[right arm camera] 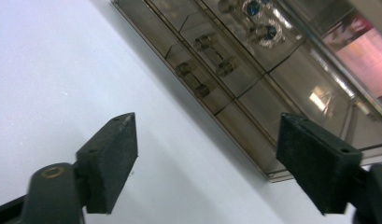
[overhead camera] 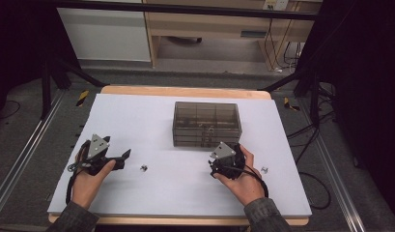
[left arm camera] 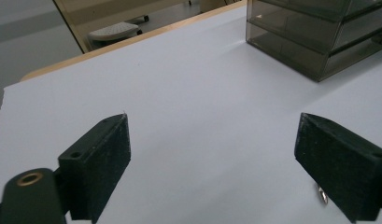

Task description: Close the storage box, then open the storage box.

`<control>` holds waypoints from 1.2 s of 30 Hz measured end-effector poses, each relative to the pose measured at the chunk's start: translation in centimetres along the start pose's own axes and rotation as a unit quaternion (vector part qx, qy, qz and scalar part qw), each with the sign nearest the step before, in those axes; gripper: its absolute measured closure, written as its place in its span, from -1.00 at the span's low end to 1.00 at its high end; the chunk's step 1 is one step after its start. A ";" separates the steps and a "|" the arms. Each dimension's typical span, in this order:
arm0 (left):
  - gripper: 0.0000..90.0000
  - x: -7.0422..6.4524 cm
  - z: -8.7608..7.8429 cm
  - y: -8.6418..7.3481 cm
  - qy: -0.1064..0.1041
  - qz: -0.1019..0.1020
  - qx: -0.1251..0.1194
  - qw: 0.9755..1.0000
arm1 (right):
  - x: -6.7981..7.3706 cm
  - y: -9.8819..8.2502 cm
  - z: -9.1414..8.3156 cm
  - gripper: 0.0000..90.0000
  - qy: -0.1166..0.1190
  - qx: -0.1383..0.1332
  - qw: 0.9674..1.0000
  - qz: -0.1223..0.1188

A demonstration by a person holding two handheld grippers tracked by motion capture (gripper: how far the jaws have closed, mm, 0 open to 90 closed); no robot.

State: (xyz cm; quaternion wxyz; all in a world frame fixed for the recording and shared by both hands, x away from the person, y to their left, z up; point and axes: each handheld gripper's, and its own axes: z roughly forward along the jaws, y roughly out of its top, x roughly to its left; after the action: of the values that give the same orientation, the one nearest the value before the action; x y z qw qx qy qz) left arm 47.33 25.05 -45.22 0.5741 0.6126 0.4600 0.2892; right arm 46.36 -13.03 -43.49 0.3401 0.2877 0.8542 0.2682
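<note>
Holding small metal parts (right arm camera: 202, 70), smoky clear drawer box (overhead camera: 207, 123), drawers closed

Grey floor (overhead camera: 224, 77), wooden desk (overhead camera: 209, 24) beyond.

A smoky, see-through drawer box (overhead camera: 207, 123) is sitting upright just above the centre of the high view, its drawers shut and small metal parts showing through the walls (blurred, so their kind is unclear). A small metal piece (overhead camera: 143, 168) is lying on the white tabletop left of centre, well apart from the box. Another small metal piece (overhead camera: 264, 169) is lying at centre right.
</note>
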 end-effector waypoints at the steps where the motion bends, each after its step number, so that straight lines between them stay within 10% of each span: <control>1: -0.79 0.3 -0.3 -0.2 0.001 -0.001 0.001 1.000 | 0.1 0.0 0.0 -0.46 -0.005 -0.001 1.000 -0.006; 13: -0.80 2.4 -2.3 -1.0 0.036 0.005 -0.009 0.999 | 1.9 0.2 0.9 0.19 -0.074 0.018 0.990 -0.122; 23: -0.80 2.4 -2.1 -1.3 0.035 0.006 0.000 0.999 | 3.1 0.6 1.8 0.41 -0.121 0.016 0.968 -0.218; 30: -0.79 2.4 -2.1 -1.4 0.034 0.006 0.007 0.999 | 4.8 1.5 3.6 0.51 -0.159 0.016 0.942 -0.296; 36: -0.78 2.5 -2.0 -1.4 0.033 0.005 0.009 0.999 | 5.2 1.8 4.4 0.55 -0.182 0.014 0.932 -0.314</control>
State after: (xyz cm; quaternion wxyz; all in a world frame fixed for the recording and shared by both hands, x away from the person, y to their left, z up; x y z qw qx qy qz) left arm 46.21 28.03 -46.67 0.5518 0.6099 0.4783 0.3079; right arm 46.99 -7.10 -47.30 0.5523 0.0529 0.8282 0.0790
